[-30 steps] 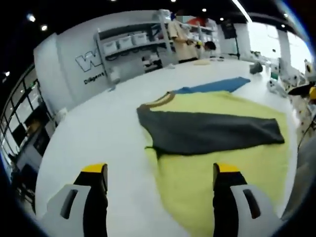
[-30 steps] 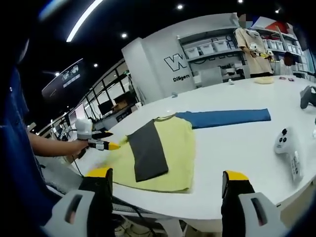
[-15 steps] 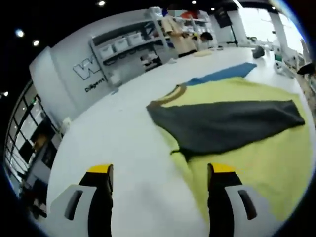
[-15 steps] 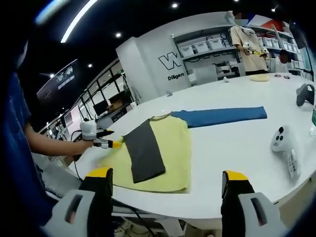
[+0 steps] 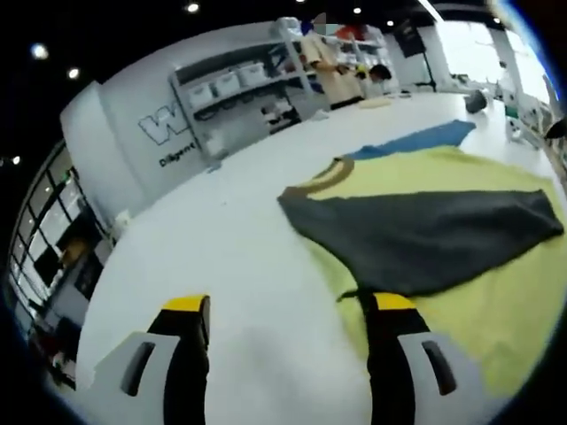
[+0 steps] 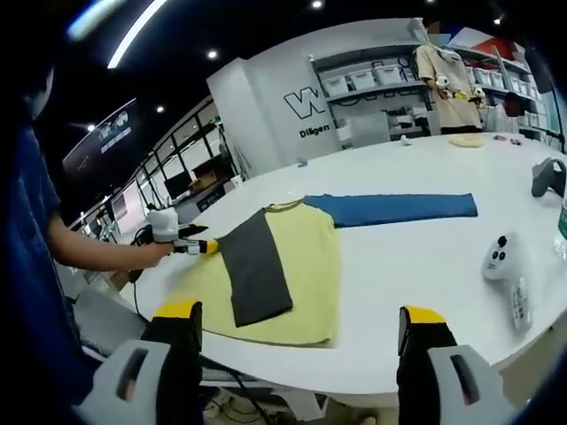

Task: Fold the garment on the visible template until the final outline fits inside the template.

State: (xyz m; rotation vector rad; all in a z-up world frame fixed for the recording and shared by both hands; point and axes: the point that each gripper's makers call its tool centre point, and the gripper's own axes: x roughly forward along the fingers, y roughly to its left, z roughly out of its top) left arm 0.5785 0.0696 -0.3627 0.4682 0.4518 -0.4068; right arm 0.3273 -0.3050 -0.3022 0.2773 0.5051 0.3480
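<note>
- Left gripper [image 5: 288, 314]: jaws wide apart, nothing between them. Low over the white table [image 5: 204, 257], at the near edge of the garment. Its right jaw sits just at the point where the grey sleeve meets the yellow body.
- In the right gripper view the left gripper [image 6: 197, 247] shows in a person's hand at the garment's left edge, tip touching or just beside the cloth; cannot tell which.
- Right gripper [image 6: 297, 329]: jaws open wide, holding nothing, off the table's near edge, well apart from the garment.
- Garment [image 6: 288, 266]: a yellow shirt lying flat on the table. Grey sleeve [image 5: 425, 239] already folded across the body. Blue sleeve [image 6: 399, 208] stretched out flat to the far side, not yet folded.
- No separate template outline made out under the cloth.
- Handling, by judgement: thin, soft, light knit; will drape and slide on the smooth table. Pinch at an edge or hem corner, not mid-panel.
- White controller [image 6: 500, 270] on the table to the right, well apart from the shirt.
- Far back: shelving [image 6: 372, 88] and a person standing.
</note>
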